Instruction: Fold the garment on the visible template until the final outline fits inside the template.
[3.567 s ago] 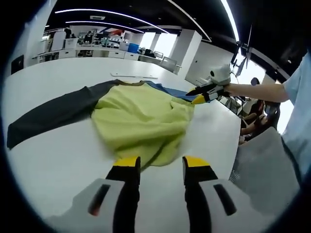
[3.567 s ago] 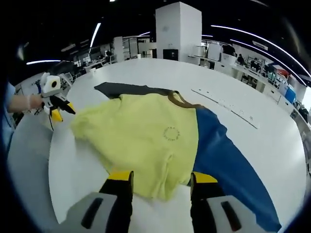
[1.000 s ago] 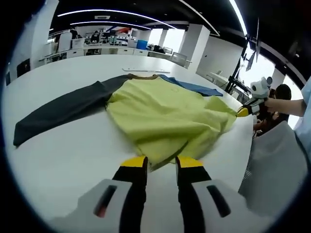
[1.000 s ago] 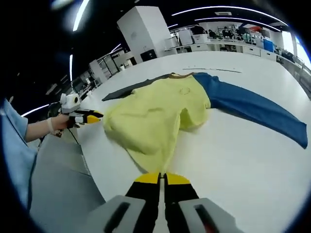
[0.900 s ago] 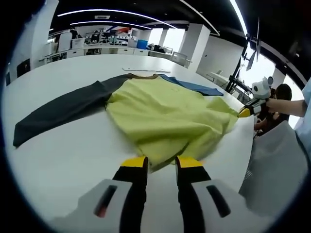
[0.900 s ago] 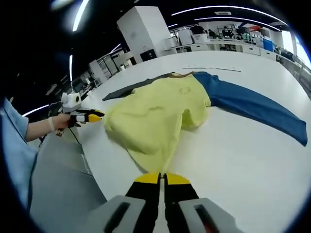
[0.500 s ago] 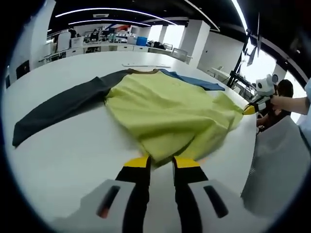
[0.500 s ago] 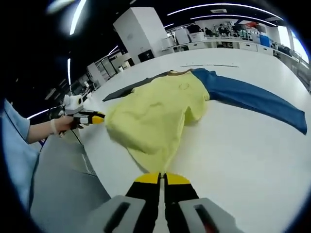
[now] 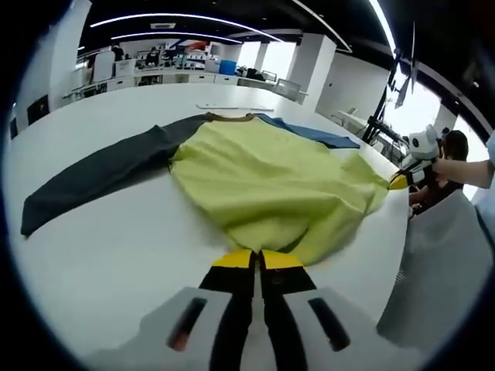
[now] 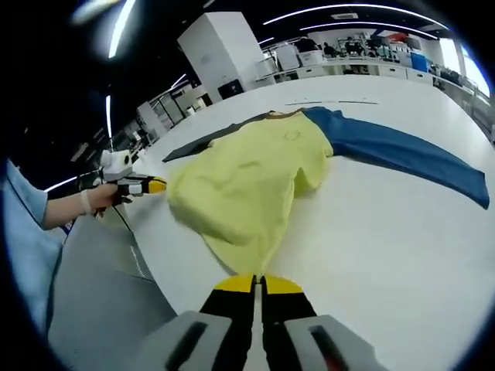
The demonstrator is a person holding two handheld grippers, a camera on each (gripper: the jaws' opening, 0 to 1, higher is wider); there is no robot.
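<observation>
The garment has a yellow body (image 9: pixel 263 185), a dark grey sleeve (image 9: pixel 93 174) and a blue sleeve (image 9: pixel 309 133), and lies spread on the white table (image 9: pixel 100 255). My left gripper (image 9: pixel 257 260) is shut on the yellow hem at the near edge. In the right gripper view the yellow body (image 10: pixel 247 182) rumples toward me and the blue sleeve (image 10: pixel 402 154) stretches right. My right gripper (image 10: pixel 257 283) is shut on the hem's other corner. Each gripper appears in the other's view: the right gripper (image 9: pixel 402 180) at the cloth's right corner, the left gripper (image 10: pixel 151 185) at its left corner.
A thin white strip (image 9: pixel 224 107) lies on the table beyond the collar, also seen as a thin strip (image 10: pixel 332 102) in the right gripper view. The table edge (image 10: pixel 147 270) runs close to the hem. Office desks and a white pillar (image 10: pixel 220 54) stand far behind.
The left gripper's jaws have shut on the yellow hem; half a second ago they stood apart. The right gripper stays shut on its corner, and the hem has been drawn toward the table edge.
</observation>
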